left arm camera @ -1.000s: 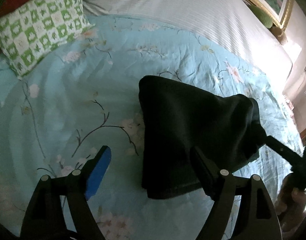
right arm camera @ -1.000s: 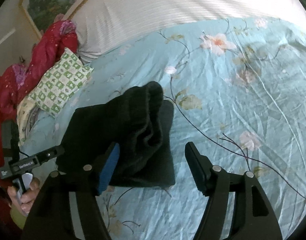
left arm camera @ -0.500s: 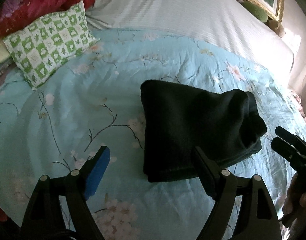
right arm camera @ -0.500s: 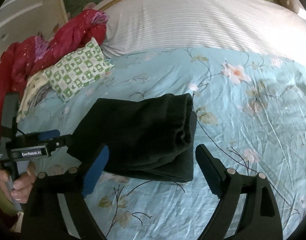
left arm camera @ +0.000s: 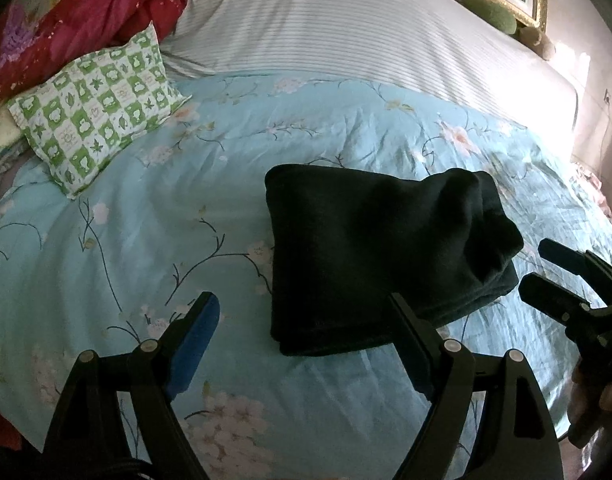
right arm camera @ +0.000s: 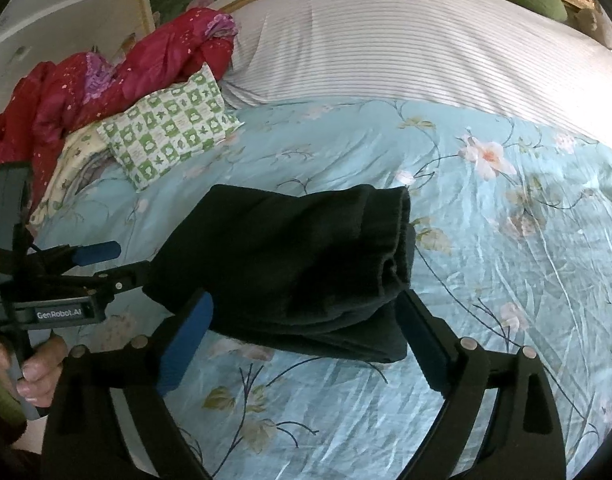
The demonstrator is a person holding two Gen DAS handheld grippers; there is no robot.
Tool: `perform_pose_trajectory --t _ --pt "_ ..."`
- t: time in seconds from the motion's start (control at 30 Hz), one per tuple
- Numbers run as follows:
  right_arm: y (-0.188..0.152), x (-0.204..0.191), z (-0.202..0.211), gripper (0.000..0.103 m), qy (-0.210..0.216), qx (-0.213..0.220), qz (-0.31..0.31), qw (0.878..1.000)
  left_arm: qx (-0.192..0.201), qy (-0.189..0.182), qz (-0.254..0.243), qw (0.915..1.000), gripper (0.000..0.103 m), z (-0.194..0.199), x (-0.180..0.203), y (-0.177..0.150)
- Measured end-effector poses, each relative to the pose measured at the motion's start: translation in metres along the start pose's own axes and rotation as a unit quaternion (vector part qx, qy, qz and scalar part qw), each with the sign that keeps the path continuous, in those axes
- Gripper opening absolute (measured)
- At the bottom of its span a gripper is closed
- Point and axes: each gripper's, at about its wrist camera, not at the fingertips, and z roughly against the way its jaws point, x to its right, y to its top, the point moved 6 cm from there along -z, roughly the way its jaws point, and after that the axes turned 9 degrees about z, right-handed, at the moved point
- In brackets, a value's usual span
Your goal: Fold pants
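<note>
Both units released: left gripper (left arm camera: 302,320) and right gripper (right arm camera: 304,320) spread wide near folded black pants (left arm camera: 381,252) on floral bedspread (left arm camera: 146,240).

Daylight floods in from the far right, blowing out the striped sheet (left arm camera: 537,80) to white glare, while the dark pants (right arm camera: 290,256) lose all detail in shadow (both views bend and blacken at their fisheye edges)

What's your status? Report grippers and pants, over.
Left gripper open, empty, short of the pants. Right gripper open, empty. Black pants folded in a compact stack on the floral bedspread. Green checked pillow well off to the side, nothing obstructing.
</note>
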Motion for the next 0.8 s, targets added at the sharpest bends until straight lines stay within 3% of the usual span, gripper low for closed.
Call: perform_pose_trajectory --t 0.8 --pt "-0.008 -0.004 -0.009 0.098 -0.012 -0.001 0.010 1.000 0.004 0.030 -0.017 0.9994 0.086 -0.010 -0.007 -0.009"
